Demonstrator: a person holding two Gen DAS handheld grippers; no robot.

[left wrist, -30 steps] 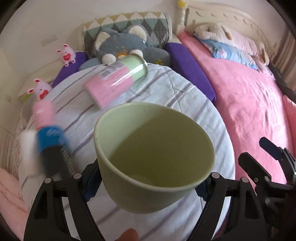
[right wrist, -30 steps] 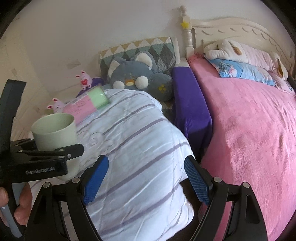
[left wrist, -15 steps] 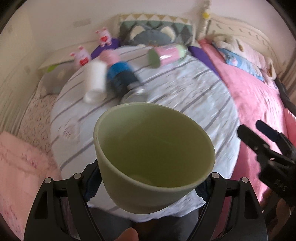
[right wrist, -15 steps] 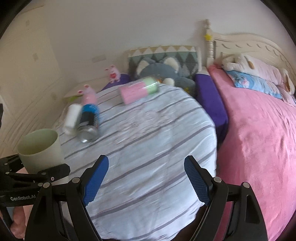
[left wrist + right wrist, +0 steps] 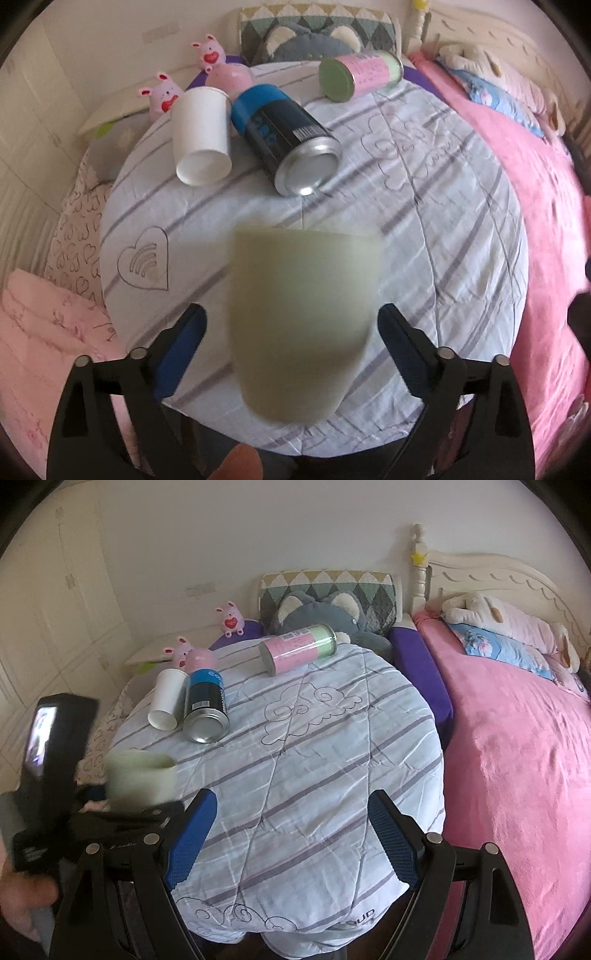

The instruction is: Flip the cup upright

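Wall and wardrobe: a pale wardrobe (image 5: pixel 55 602) with panelled doors fills the far left of the room, meeting a plain white wall.
Left gripper (image 5: pixel 291 345): its blue-padded fingers (image 5: pixel 181 341) stand wide, with a visible gap on each side of the cup.
Green cup (image 5: pixel 304 325): blurred, mouth up, between the left gripper's fingers but touching neither pad; whether its base rests on the cloth I cannot tell. In the right wrist view it sits at the table's near left edge (image 5: pixel 140 775).
Table surface: a round table under a white quilted cloth (image 5: pixel 314 775) with grey-purple stripes, stitched cloud outlines and a heart with a rainbow (image 5: pixel 146 260) on its left part.
White paper cup (image 5: pixel 201 138): lying on its side at the far left of the cloth, open mouth toward the camera, touching the can beside it.
Black and blue can (image 5: pixel 286 142): on its side just right of the paper cup, silver base toward the camera.
Pink and green canister (image 5: pixel 360 74): on its side at the far edge of the cloth, well apart from the can.
Far side: two pink bunny toys (image 5: pixel 231 618), a grey plush (image 5: pixel 325 616) and a diamond-patterned pillow (image 5: pixel 328 581) sit behind the table.
Right gripper (image 5: pixel 291 843): fingers spread wide over the cloth's near edge, nothing between them.
Bed: on the right, a pink blanket (image 5: pixel 517 757), a cream headboard (image 5: pixel 498 572) and a plush dog (image 5: pixel 491 613) on the pillows.
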